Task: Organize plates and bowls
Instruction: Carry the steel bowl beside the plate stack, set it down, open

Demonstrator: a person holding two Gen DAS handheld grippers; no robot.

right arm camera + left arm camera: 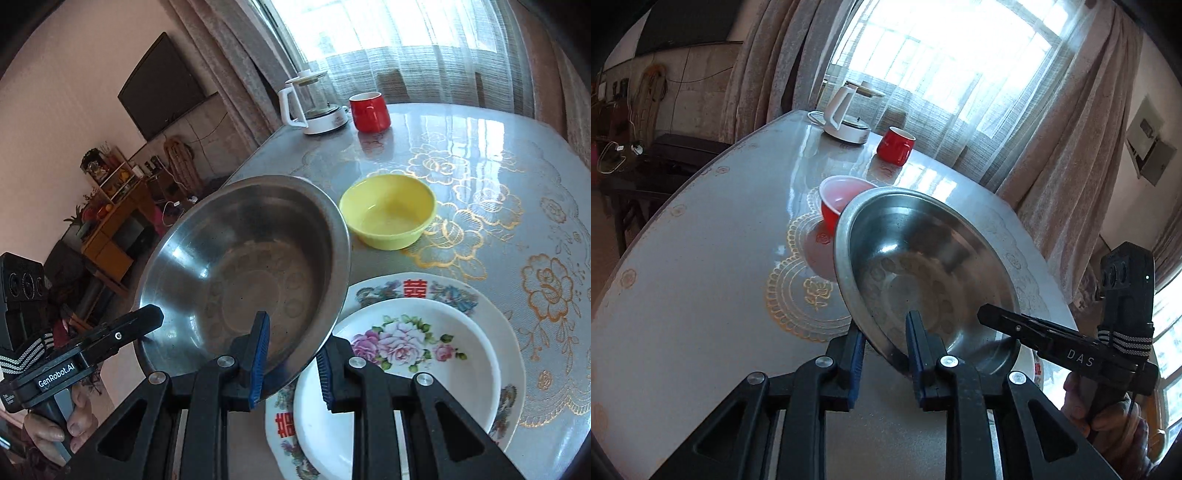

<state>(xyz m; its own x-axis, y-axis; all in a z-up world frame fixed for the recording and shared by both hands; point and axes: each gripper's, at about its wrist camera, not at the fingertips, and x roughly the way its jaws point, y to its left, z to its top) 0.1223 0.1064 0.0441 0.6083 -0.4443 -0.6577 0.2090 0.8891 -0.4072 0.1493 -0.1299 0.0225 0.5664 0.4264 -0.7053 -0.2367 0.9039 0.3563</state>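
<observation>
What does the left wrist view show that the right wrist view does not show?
Only the left wrist view shows the red bowl, standing on the table behind the metal basin.

Only the right wrist view shows the yellow bowl and the floral plate, which lies on a larger patterned plate.

Both show the basin held by its rim in the left gripper and the right gripper, plus the red mug and the white kettle.
</observation>
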